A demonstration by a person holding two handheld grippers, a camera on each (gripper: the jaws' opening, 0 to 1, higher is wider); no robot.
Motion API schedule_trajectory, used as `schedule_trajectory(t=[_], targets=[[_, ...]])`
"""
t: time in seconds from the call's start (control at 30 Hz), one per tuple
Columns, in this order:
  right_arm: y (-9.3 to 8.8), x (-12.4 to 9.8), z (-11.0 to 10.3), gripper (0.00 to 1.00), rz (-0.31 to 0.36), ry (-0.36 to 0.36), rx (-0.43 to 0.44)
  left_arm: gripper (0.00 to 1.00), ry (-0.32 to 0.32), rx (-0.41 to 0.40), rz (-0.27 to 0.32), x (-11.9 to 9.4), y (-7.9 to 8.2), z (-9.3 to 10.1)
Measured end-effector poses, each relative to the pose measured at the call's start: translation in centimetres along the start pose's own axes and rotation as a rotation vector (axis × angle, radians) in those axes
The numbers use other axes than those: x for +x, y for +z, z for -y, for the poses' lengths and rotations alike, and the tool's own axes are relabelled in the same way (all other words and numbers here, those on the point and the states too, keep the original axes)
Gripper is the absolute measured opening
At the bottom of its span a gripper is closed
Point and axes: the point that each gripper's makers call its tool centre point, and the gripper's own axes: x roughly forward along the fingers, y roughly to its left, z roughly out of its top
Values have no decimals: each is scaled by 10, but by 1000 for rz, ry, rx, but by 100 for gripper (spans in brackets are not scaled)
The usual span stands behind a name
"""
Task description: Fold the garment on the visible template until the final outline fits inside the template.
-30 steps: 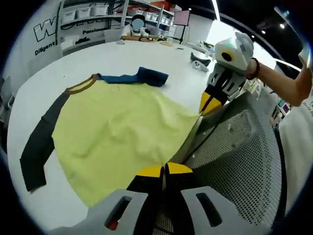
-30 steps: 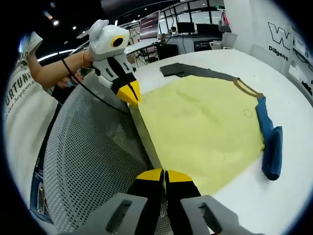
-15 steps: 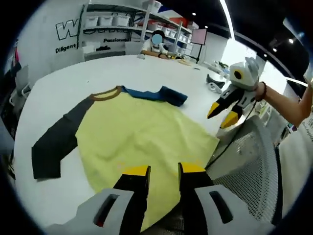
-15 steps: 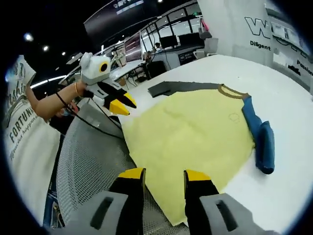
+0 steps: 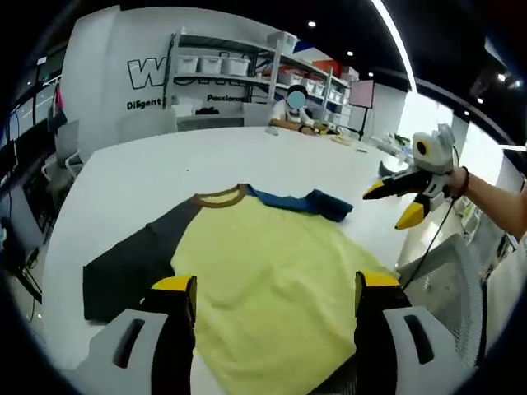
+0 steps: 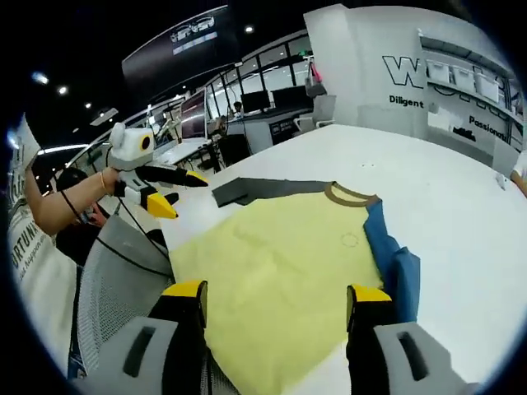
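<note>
A yellow shirt [image 5: 272, 271] lies flat on the white table [image 5: 148, 173], hem toward me. Its dark grey sleeve [image 5: 132, 263] stretches left, its blue sleeve [image 5: 309, 202] is folded over at the far right, and a brown collar [image 5: 218, 197] sits at the far end. My left gripper [image 5: 276, 286] hovers open above the hem, holding nothing. Off to the right, a hand holds my right gripper [image 5: 395, 204] open in the air. In the right gripper view the shirt [image 6: 280, 263] lies below my open right gripper [image 6: 277, 292], and the left gripper [image 6: 169, 191] hangs open at the left.
A grey mesh chair [image 5: 449, 284] stands at the table's near edge, beside the hem; the mesh chair [image 6: 111, 288] is at lower left in the right gripper view. Shelves with bins [image 5: 230, 66] and a seated person [image 5: 296, 103] are far back. Bare table surrounds the shirt.
Both grippers went from shut on the shirt's hem to open, letting it go, then lifted and drew back. The shirt lies flat with its hem at the table edge.
</note>
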Motion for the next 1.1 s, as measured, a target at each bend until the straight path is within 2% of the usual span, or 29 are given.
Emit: schedule_trajectory(t=[0.1,0.23,0.47,0.57,0.73,0.93,1.07,1.1], targets=[[5,4,8,70,3,-16,-5,89,26,-2,12,4,6,-8],[14,9,17,73,16,-31,-1,91,69,-7,10,8,12,-22],[31,18,36,72,37,-59,-13,94,104,-26,46,14,27,-40],[35,25,48,71,36,-81,-15,95,119,-27,38,20,29,-48],[44,38,57,70,43,-73,-46,94,159,-33,42,30,32,-70],[55,53,70,71,69,-72,-46,95,180,-28,7,44,28,-87],[55,60,76,71,60,-75,-43,92,194,-26,-4,50,27,-95],[52,69,83,71,45,-65,-37,92,209,-49,-3,56,26,-106]])
